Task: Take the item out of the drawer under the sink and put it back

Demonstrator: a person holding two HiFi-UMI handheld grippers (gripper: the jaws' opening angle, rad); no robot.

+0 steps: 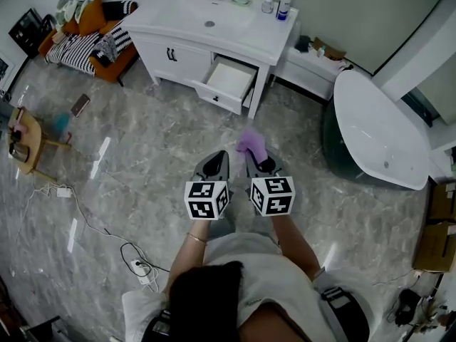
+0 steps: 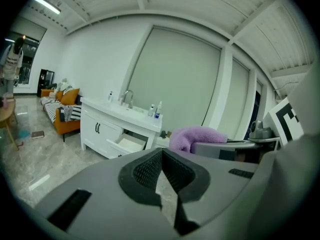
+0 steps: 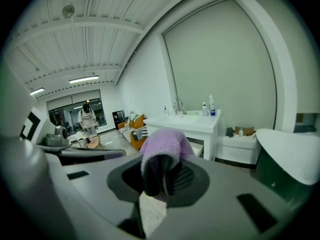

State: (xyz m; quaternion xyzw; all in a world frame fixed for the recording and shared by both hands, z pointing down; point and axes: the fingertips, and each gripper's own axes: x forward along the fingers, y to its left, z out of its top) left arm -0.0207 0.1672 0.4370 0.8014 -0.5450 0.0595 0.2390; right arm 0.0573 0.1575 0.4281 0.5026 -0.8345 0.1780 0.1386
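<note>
Between the right gripper's (image 1: 258, 164) pinching jaws, the purple cloth (image 1: 251, 142) hangs above grey marbled floor (image 1: 142, 162), well apart from the open drawer (image 1: 228, 84) under the white sink (image 1: 206, 23); the left gripper (image 1: 217, 164) is pressed together, empty.

Layout: drawer (image 1: 229, 78) under sink counter (image 1: 178, 18), sofa (image 1: 89, 41) to its left, bathtub (image 1: 377, 130) to its right (cloth (image 1: 251, 142) in right gripper (image 1: 259, 164), before both).

place: bathroom, possibly a showroom | evidence: sink vanity (image 1: 269, 37), bathtub (image 1: 370, 120), sofa (image 1: 89, 48), marble floor (image 1: 157, 155)
</note>
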